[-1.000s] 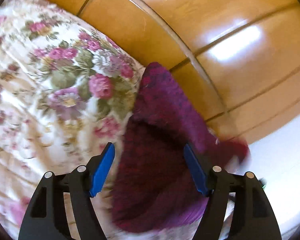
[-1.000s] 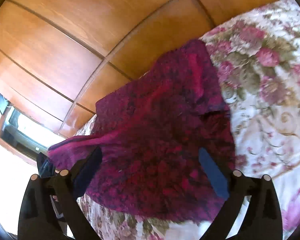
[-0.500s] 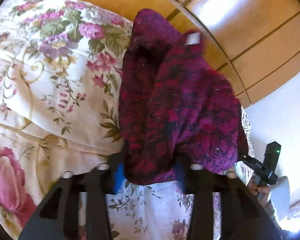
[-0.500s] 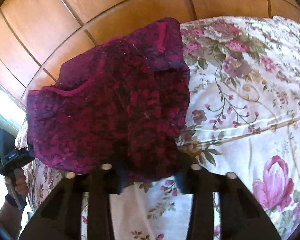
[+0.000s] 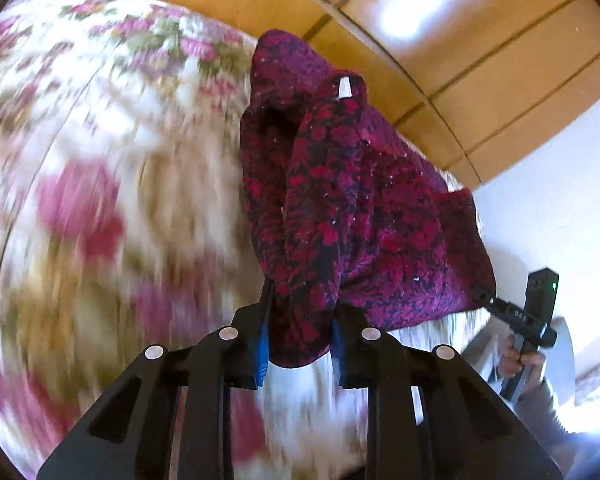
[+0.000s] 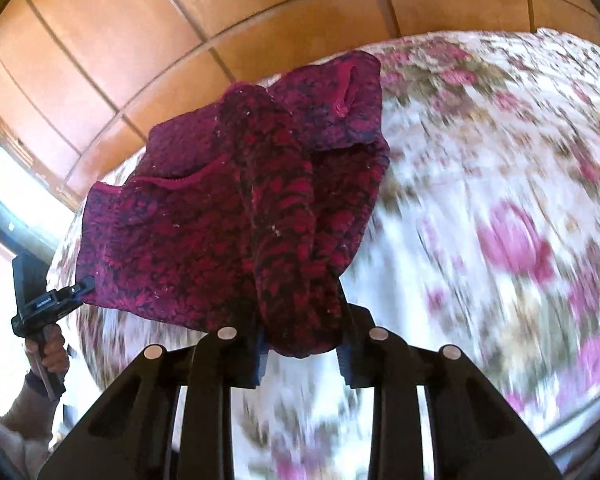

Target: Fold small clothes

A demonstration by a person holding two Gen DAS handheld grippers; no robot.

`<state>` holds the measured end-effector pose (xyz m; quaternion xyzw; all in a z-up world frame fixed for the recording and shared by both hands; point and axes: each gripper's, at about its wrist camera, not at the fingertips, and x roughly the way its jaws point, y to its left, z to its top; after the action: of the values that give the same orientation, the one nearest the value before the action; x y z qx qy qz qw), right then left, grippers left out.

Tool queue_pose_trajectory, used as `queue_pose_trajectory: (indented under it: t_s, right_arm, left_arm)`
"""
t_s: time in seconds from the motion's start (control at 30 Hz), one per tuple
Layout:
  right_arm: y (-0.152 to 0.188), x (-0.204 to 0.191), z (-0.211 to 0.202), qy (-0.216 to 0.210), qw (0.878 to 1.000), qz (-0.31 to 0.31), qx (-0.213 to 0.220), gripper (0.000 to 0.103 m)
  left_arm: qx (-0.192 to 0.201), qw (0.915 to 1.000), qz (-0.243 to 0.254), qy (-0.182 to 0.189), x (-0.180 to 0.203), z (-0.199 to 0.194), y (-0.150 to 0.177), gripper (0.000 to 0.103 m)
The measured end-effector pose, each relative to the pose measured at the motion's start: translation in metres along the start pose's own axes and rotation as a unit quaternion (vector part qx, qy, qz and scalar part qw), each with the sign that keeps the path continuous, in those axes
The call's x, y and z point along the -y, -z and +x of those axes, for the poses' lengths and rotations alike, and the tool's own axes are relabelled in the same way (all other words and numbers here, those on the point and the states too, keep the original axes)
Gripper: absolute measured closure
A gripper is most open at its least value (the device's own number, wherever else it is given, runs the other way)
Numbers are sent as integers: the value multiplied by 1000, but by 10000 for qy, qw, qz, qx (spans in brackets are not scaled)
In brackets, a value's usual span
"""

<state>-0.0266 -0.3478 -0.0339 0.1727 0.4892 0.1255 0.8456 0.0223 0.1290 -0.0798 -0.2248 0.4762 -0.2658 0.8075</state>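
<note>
Two claws, left (image 5: 298, 344) and right (image 6: 302, 346), closing on one magenta garment (image 5: 360, 216).

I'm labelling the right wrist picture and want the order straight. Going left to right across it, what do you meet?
The person's hand holding the left gripper, then the dark red knit garment with its near edge bunched in the right gripper, then the flowered bedspread.

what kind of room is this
Most likely a bedroom at home. A floral bedspread covers what looks like a bed, wooden panelled doors, probably a wardrobe, stand behind it, and a small magenta knitted garment is held above the spread for folding.
</note>
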Motion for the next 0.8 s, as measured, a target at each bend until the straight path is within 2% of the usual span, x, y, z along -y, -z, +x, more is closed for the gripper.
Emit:
queue_pose_trajectory:
  t_s: [0.1,0.2,0.3,0.33,0.4,0.47,0.53,0.6,0.67,0.7,0.77,0.8]
  right_arm:
    - [32,3,-13,26,9993,-2,-362,77]
    - [44,2,-17,101,9985,-60,-535,75]
    - [32,-1,-21,326,9986,-119,-399,52]
    - [26,-2,-25,335,9989,-120,-295,40]
    - [12,-7,-29,504,9984,-240,-4,30]
    - [-5,-16,-26,626,9967,-473,211,30]
    - [-20,-24,-18,803,9937,-702,341,31]
    - [-31,-32,-8,919,9906,-931,407,31]
    - [-38,-41,9,948,9883,-1131,372,35]
    - [-40,-45,15,979,9870,-1222,348,40]
    - [-41,-50,30,1236,9801,-1539,231,60]
    - [-39,-54,34,1359,9764,-1667,188,74]
  left_arm:
    - [-141,9999,-34,38,4,-11,32,80]
    - [-139,9999,28,-81,9,-21,45,73]
    - [-54,9993,274,-253,14,-28,35,66]
    - [-22,9990,367,-270,16,-30,28,54]
    - [167,9976,545,-381,19,-37,16,34]
    - [323,9962,679,-430,23,-41,5,33]
    - [367,9957,755,-399,26,-39,-8,33]
    - [347,9946,818,-541,27,-26,-24,33]
    - [289,9943,859,-569,30,-13,-33,33]
    - [271,9942,884,-555,33,-7,-37,33]
    - [148,9936,1049,-393,39,1,-41,53]
    - [84,9919,1199,-416,43,2,-38,66]
